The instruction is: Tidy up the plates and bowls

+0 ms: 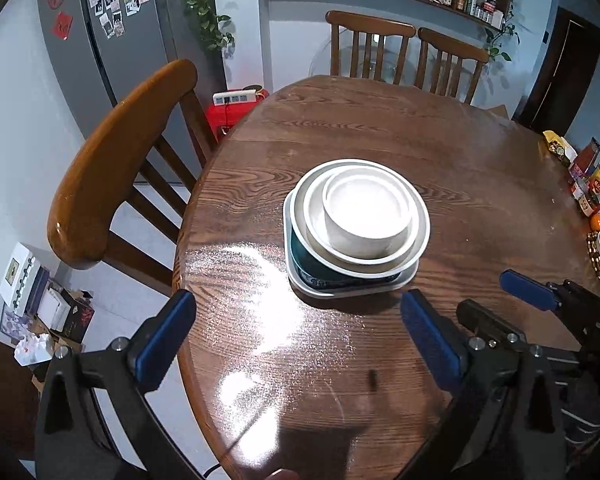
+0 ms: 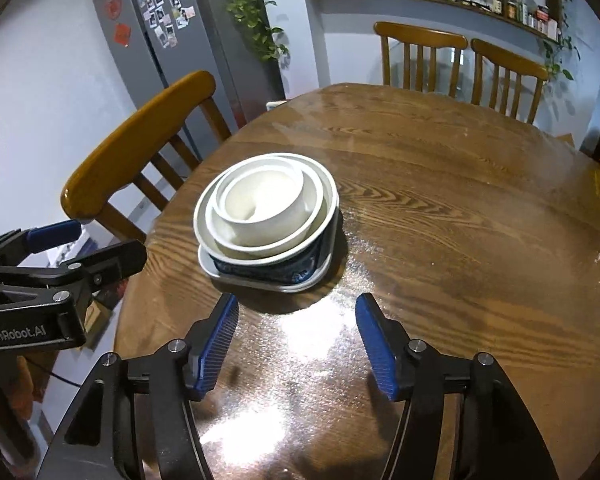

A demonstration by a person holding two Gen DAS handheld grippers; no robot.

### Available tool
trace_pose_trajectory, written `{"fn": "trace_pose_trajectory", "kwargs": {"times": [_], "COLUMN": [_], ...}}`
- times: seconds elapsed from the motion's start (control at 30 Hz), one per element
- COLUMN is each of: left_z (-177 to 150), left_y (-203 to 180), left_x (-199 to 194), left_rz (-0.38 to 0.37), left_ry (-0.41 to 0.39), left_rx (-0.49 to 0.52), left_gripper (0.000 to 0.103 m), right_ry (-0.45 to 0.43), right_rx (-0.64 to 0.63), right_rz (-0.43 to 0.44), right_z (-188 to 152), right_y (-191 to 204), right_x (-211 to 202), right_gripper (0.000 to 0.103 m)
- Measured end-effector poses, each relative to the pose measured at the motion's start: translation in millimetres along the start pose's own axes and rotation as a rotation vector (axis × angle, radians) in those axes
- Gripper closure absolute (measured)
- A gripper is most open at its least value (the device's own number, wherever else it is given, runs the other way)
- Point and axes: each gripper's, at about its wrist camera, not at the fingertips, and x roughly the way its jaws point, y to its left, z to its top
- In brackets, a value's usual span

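Here, bowls [image 2: 266, 212] nested upright — plate [image 2: 260, 276] beneath

Your worktop [image 1: 380, 136] is a round, dark wood top w/ glare patches. A white plate [image 1: 300, 284] sits directly on it, mid-left; packets & jars [image 1: 592, 184] crowd the right edge.

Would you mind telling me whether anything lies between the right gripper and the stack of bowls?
Nothing visible does. Only bare table lies between the open right gripper and the stack. The left gripper hangs off to the side.
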Motion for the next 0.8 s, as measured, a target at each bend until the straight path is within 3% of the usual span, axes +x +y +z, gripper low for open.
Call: {"fn": "trace_pose_trajectory", "kwargs": {"times": [0.8], "left_z": [-8.8], "left_y": [-1.8], "left_x": [0.8], "left_rz": [-0.029], "left_ry": [0.029], "left_rx": [-0.008], "left_gripper": [0.001], "right_ry": [0.008], "right_rx": [-0.021], "right_rz": [-0.016], "right_z": [-3.6], "right_y": [10.7], "right_x": [-3.2], "right_gripper": [0.041]}}
